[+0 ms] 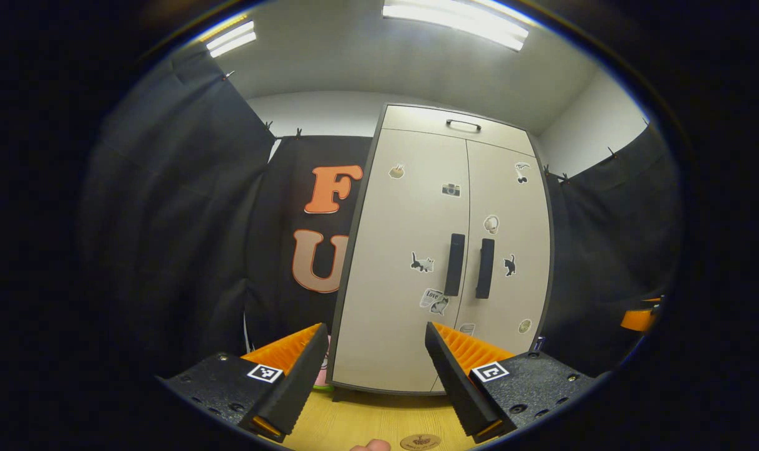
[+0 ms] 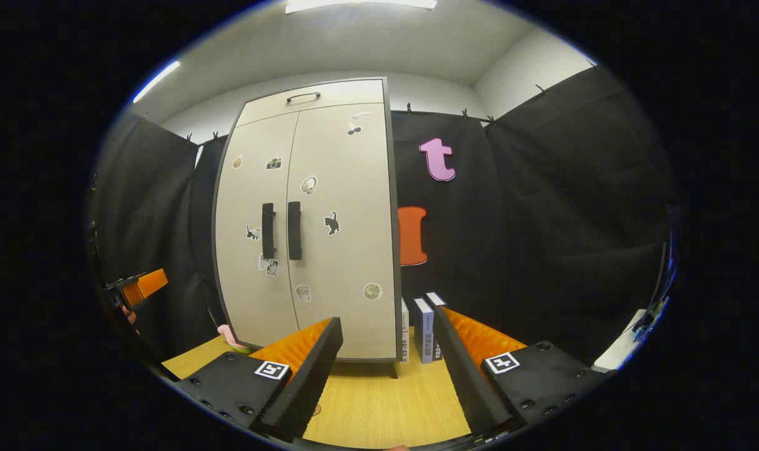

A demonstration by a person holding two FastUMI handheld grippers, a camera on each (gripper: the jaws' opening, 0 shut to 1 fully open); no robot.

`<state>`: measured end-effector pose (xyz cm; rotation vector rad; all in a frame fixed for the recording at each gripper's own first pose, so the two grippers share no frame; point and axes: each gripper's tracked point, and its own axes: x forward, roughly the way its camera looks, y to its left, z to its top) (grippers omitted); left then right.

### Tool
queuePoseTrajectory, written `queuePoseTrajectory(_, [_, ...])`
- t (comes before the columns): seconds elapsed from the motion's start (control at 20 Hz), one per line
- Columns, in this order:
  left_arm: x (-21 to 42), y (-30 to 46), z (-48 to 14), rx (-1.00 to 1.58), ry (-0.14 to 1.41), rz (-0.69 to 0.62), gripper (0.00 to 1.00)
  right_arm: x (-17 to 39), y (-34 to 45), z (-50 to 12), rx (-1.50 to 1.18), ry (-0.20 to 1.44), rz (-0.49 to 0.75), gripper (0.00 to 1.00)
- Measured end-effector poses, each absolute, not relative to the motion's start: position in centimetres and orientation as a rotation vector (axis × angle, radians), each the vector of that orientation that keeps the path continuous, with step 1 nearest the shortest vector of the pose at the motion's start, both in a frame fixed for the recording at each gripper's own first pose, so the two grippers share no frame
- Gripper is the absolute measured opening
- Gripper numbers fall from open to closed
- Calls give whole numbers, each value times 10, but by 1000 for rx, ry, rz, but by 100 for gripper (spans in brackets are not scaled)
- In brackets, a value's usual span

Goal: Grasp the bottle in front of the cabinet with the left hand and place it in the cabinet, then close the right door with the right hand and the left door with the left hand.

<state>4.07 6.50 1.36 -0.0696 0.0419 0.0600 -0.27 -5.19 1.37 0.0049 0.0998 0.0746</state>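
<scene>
Fingers of the left gripper (image 1: 374,376) stand spread wide with nothing between them, pointing level at the cabinet (image 1: 442,250) straight ahead and a little to the right of its line. Both doors are shut: the left door (image 1: 404,263) and right door (image 1: 508,250) meet in the middle, their two dark handles (image 1: 454,264) side by side, small stickers scattered over both panels. Above the doors sits a drawer front with a slim handle (image 1: 463,124). Behind the left finger, at the cabinet's lower left corner, a sliver of something pink and green (image 1: 320,378) peeks out; I cannot tell what it is. Far off to the right, an orange-tipped piece of the other gripper (image 1: 639,318) shows at the edge.

In the right gripper view, the right gripper (image 2: 384,382) is likewise held level with its fingers wide apart and empty, aimed just right of the cabinet. Beyond its right finger, a few upright boxes (image 2: 423,338) stand beside the cabinet's right side. Far to the left, the other gripper appears at the edge.

Below both grippers lies a light wooden tabletop (image 2: 379,401) on which the cabinet stands. Black cloth walls (image 2: 542,207) surround the booth, with a white ceiling and strip lights (image 1: 454,22) overhead. The bottle cannot be made out with the doors shut.
</scene>
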Motion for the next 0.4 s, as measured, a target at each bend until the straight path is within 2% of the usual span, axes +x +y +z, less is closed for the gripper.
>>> queuePoseTrajectory(0.4, [39, 49, 15, -76, 46, 15, 95, -3, -51, 9, 20, 106, 73, 97])
